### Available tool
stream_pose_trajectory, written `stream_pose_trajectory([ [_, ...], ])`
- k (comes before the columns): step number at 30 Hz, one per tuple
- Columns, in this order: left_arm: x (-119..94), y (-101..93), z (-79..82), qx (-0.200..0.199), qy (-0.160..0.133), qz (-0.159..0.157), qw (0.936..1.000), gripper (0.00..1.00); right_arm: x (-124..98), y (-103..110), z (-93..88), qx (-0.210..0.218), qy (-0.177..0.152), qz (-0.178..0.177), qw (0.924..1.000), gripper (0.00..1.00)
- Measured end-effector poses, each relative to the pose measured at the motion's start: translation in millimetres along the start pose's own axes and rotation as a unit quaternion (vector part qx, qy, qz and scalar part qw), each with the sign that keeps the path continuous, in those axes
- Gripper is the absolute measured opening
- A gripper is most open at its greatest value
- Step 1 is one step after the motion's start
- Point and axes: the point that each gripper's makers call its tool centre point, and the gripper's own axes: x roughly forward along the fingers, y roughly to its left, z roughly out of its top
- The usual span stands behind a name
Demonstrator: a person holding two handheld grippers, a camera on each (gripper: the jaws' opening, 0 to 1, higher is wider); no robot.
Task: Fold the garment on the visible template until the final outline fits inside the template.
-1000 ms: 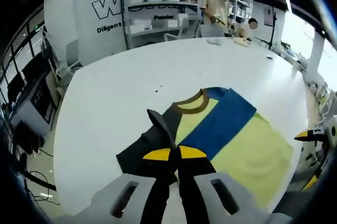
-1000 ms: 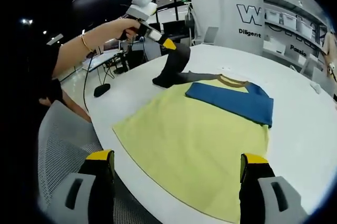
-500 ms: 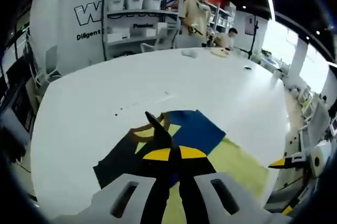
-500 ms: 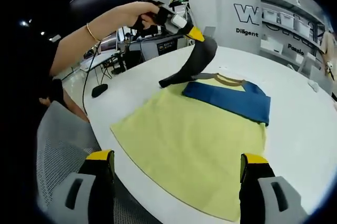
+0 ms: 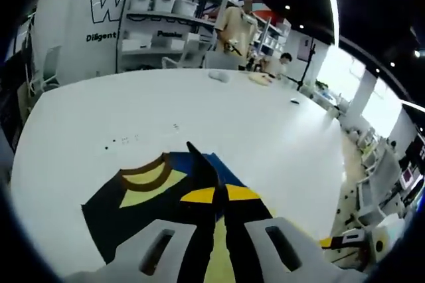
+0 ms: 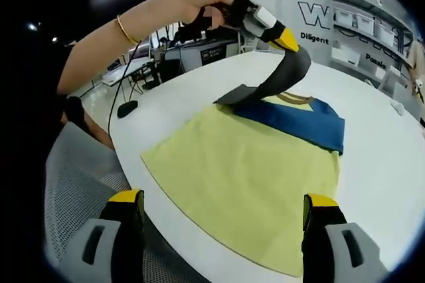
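Note:
A yellow T-shirt (image 6: 246, 177) lies flat on the white table (image 6: 378, 163), with a blue sleeve (image 6: 292, 118) folded across its chest below the brown collar (image 6: 292, 99). My left gripper (image 6: 287, 39), held by a person's hand, is shut on the dark grey sleeve (image 6: 282, 80) and holds it in the air above the collar end. In the left gripper view the left gripper (image 5: 220, 194) pinches that dark sleeve (image 5: 199, 163), with the collar (image 5: 143, 170) below it. My right gripper (image 6: 223, 200) stands open over the shirt's near hem, nothing between its fingers.
A grey mesh chair (image 6: 73, 183) stands by the table's near edge, at the lower left of the right gripper view. Shelves with boxes (image 5: 166, 10) and two people (image 5: 236, 27) are beyond the table's far end, where small items (image 5: 219, 76) lie.
The left gripper has lifted the dark sleeve higher and carried it across over the collar toward the blue sleeve. The right gripper has stayed where it was, open.

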Motion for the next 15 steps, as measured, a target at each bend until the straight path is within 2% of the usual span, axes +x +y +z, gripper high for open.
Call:
stream_pose_trajectory([
  [3,5,-5.2,-3.5,0.013,0.008,-0.002,0.9999,0.07,-2,-2,-0.2,0.004,-0.004,-0.004,1.0,0.99],
  [6,12,-9.3,-9.3,0.0,0.014,-0.016,0.9998,0.07,-2,-3,-1.9,0.007,-0.002,-0.005,1.0,0.99],
  [11,28,-14.0,-21.6,0.01,0.025,-0.012,0.9996,0.07,-1,-1,-5.6,0.005,0.005,-0.006,1.0,0.99],
  [15,42,-27.6,-39.3,-0.002,0.052,-0.037,0.998,0.07,-3,-2,-6.3,0.008,0.004,-0.006,0.9999,0.99],
])
